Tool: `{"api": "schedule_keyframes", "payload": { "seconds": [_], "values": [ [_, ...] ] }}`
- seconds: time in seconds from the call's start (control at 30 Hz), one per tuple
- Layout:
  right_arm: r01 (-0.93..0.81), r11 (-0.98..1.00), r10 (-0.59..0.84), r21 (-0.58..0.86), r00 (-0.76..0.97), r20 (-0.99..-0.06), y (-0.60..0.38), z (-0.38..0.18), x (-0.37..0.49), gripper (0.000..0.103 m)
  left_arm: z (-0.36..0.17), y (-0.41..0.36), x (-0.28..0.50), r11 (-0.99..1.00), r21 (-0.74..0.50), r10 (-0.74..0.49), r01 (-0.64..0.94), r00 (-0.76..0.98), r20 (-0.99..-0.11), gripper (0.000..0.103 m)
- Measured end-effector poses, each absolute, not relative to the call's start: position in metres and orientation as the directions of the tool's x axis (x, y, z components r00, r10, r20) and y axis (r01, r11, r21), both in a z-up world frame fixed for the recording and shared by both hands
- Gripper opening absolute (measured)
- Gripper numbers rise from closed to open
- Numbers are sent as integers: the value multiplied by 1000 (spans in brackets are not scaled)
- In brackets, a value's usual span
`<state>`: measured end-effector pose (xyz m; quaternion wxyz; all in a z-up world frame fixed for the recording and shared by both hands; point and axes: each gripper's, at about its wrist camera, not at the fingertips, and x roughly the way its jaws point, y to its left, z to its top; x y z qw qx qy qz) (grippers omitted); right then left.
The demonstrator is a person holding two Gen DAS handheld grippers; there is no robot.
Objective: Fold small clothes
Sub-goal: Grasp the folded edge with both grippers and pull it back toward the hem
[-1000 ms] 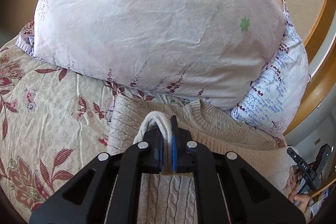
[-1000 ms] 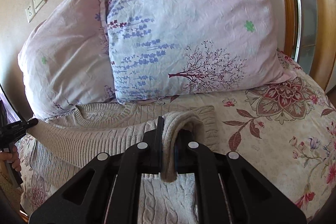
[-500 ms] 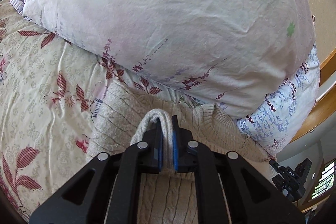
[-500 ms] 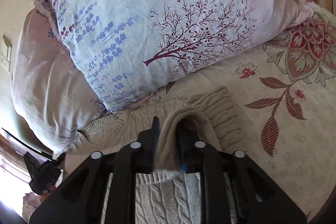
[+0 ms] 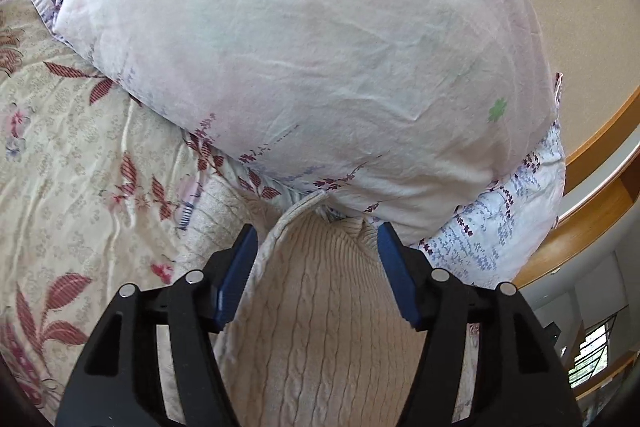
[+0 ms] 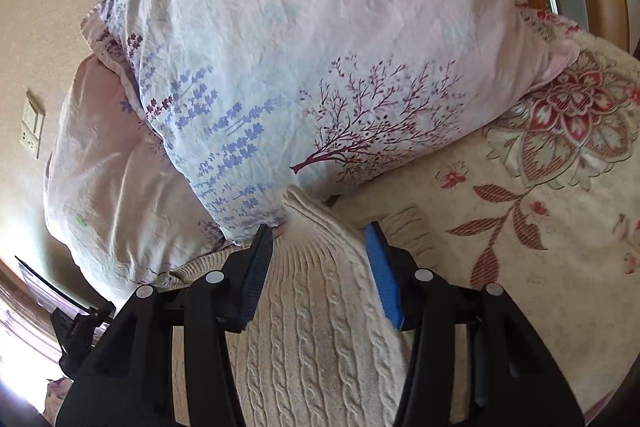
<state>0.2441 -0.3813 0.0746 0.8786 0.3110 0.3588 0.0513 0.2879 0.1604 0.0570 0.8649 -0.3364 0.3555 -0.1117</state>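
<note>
A cream cable-knit sweater point(image 5: 320, 307) lies on the flowered bedspread point(image 5: 80, 187), its folded-over hem up against the pillows. My left gripper point(image 5: 316, 231) is open, its blue-padded fingers point(image 5: 236, 267) standing either side of the sweater's corner fold. In the right wrist view the same sweater point(image 6: 312, 327) fills the foreground. My right gripper point(image 6: 320, 231) is open too, straddling the other corner, which peaks up between the fingers point(image 6: 382, 271). A ribbed cuff point(image 6: 412, 231) lies just right of it.
A large pale pink pillow point(image 5: 312, 59) sits directly ahead of the left gripper, overlapping a blue-flowered pillow point(image 6: 320, 75). A wooden bed frame point(image 5: 592, 187) curves at the right. A wall switch point(image 6: 32, 123) is on the beige wall. The bedspread point(image 6: 540, 227) extends right.
Both grippers were shut on folds of the sweater's hem; both have now opened and let go. The hem lies close under the pillows.
</note>
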Motion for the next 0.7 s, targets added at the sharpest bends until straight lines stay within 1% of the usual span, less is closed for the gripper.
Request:
{"api": "schedule_keyframes", "payload": {
  "seconds": [0.03, 0.07, 0.17, 0.23, 0.47, 0.5, 0.53, 0.6, 0.67, 0.7],
  "values": [
    [134, 817, 296, 560, 737, -608, -385, 78, 238, 50, 59, 163, 281, 773, -634, -419, -37, 720, -553, 58],
    [132, 831, 283, 540, 735, -616, -389, 79, 231, 50, 60, 165, 273, 796, -605, -408, -24, 717, -565, 53],
    [126, 858, 272, 497, 711, -649, -395, 73, 214, 49, 59, 167, 254, 856, -516, -369, -1, 698, -614, 48],
    [119, 870, 277, 478, 684, -675, -396, 66, 205, 44, 55, 165, 246, 882, -471, -352, 13, 682, -641, 47],
    [111, 903, 263, 415, 620, -739, -379, 46, 200, 44, 43, 148, 231, 932, -358, -308, 55, 641, -703, 46],
    [110, 909, 257, 403, 613, -747, -377, 44, 200, 40, 41, 145, 231, 938, -341, -300, 59, 634, -713, 45],
    [105, 917, 249, 385, 604, -757, -374, 43, 200, 34, 39, 141, 230, 945, -321, -287, 64, 630, -722, 43],
    [93, 935, 224, 341, 592, -775, -369, 42, 200, 28, 38, 135, 229, 961, -270, -250, 66, 632, -734, 38],
    [79, 943, 217, 324, 593, -776, -366, 42, 198, 22, 37, 131, 228, 965, -252, -241, 73, 631, -738, 26],
    [73, 945, 216, 320, 595, -774, -365, 43, 198, 18, 36, 131, 227, 964, -256, -246, 77, 629, -738, 24]
  ]
}}
